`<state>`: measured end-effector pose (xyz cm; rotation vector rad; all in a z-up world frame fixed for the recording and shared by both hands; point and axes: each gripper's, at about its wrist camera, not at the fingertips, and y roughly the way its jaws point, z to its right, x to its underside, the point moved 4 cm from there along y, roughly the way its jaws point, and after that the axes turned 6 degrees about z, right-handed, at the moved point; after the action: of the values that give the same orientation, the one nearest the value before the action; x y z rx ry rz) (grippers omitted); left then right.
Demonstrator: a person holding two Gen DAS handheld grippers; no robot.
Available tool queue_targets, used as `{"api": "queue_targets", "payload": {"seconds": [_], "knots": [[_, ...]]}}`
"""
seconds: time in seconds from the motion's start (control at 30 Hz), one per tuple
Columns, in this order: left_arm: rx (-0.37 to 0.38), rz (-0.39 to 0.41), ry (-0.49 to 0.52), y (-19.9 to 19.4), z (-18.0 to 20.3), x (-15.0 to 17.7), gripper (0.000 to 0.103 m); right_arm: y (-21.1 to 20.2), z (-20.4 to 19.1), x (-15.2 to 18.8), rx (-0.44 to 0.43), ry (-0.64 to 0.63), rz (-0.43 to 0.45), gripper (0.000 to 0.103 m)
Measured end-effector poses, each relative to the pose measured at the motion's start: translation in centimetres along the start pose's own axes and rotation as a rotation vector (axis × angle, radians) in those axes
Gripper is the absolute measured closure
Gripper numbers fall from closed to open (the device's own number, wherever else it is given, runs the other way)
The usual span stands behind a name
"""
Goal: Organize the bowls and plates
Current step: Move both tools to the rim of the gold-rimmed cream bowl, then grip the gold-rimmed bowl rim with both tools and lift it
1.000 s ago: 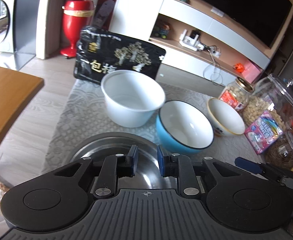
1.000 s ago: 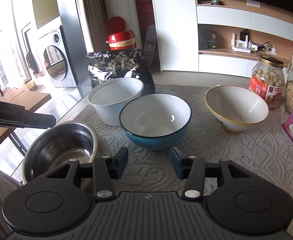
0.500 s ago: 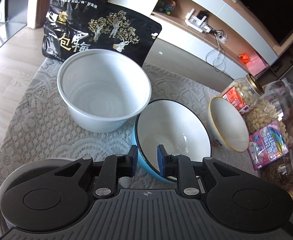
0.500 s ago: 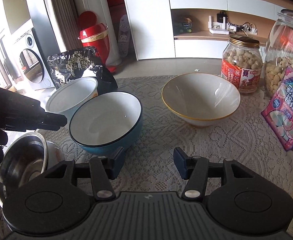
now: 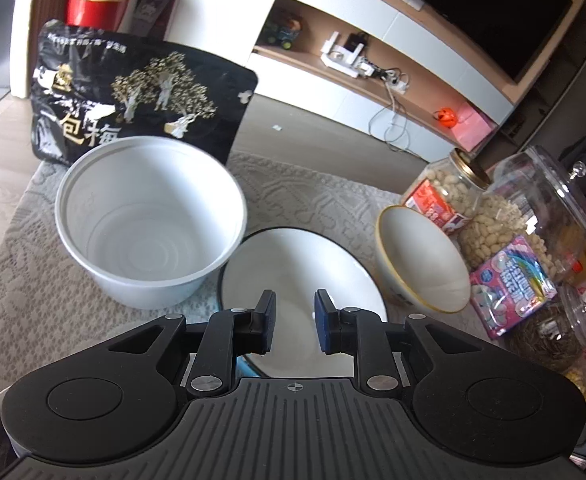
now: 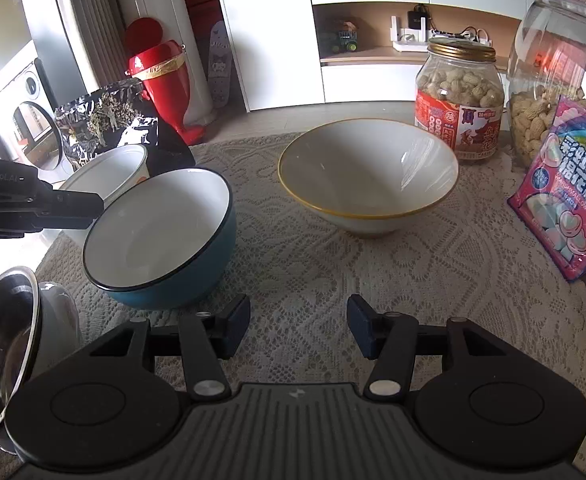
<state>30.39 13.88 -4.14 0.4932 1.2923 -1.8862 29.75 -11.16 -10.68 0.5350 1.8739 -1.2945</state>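
Note:
A blue bowl with a white inside [image 5: 305,276] [image 6: 161,236] sits on the lace tablecloth. A tall white bowl [image 5: 149,220] [image 6: 105,172] stands to its left, a gold-rimmed white bowl [image 5: 421,260] [image 6: 369,172] to its right. A steel bowl [image 6: 5,340] sits at the near left. My left gripper [image 5: 293,320] is open by a narrow gap and empty, above the blue bowl's near rim; it also shows in the right wrist view [image 6: 53,208]. My right gripper [image 6: 299,328] is open and empty, over the cloth in front of the gold-rimmed bowl.
A black snack bag [image 5: 133,104] stands behind the white bowl. A peanut jar [image 6: 461,96], a big glass jar [image 6: 557,64] and a pink marshmallow pack [image 6: 569,196] line the right side. The table's edge runs along the left.
My left gripper moved forward over the blue bowl, away from the steel bowl, and opened slightly. My right gripper moved right and forward, toward the gold-rimmed bowl.

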Motion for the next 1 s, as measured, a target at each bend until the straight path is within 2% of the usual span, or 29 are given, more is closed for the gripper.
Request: {"api": "queue_targets", "payload": {"seconds": [0.1,0.17,0.27,0.37,0.47,0.53,0.63,0.73,0.87,0.97,1.0], "knots": [[0.099,-0.02,0.033,0.5,2.4,-0.9,0.08,-0.8,1.4,-2.0,0.017,0.037,0.022,0.049],[0.128,-0.042,0.058,1.7,4.3,-2.0,0.08,-0.9,2.8,-3.8,0.061,0.068,0.032,0.049],[0.132,-0.098,0.093,5.6,6.8,-4.3,0.08,0.0,5.3,-6.1,0.122,0.122,0.046,0.049],[0.127,-0.171,0.069,10.6,8.1,-6.4,0.08,2.2,8.2,-7.5,0.143,0.219,0.033,0.049],[0.09,-0.218,0.098,14.8,8.6,-7.8,0.08,3.6,10.3,-7.3,0.151,0.279,0.036,0.051],[0.069,-0.252,0.1,16.9,8.7,-8.1,0.08,4.5,11.1,-6.6,0.16,0.276,0.009,0.059],[0.095,-0.294,0.115,19.9,9.0,-8.3,0.08,5.8,12.2,-6.0,0.141,0.311,-0.027,0.063],[0.077,-0.278,0.161,21.2,9.1,-8.0,0.078,6.5,12.9,-5.9,0.101,0.354,-0.039,0.063],[0.074,-0.347,0.17,23.4,8.8,-6.9,0.071,7.7,12.7,-5.7,0.056,0.373,-0.062,0.063],[0.093,-0.381,0.188,24.0,8.6,-6.0,0.071,8.5,12.1,-5.3,0.041,0.365,-0.082,0.063],[0.098,-0.391,0.193,24.2,8.6,-5.7,0.071,9.0,12.0,-5.2,0.035,0.366,-0.092,0.066]]}}
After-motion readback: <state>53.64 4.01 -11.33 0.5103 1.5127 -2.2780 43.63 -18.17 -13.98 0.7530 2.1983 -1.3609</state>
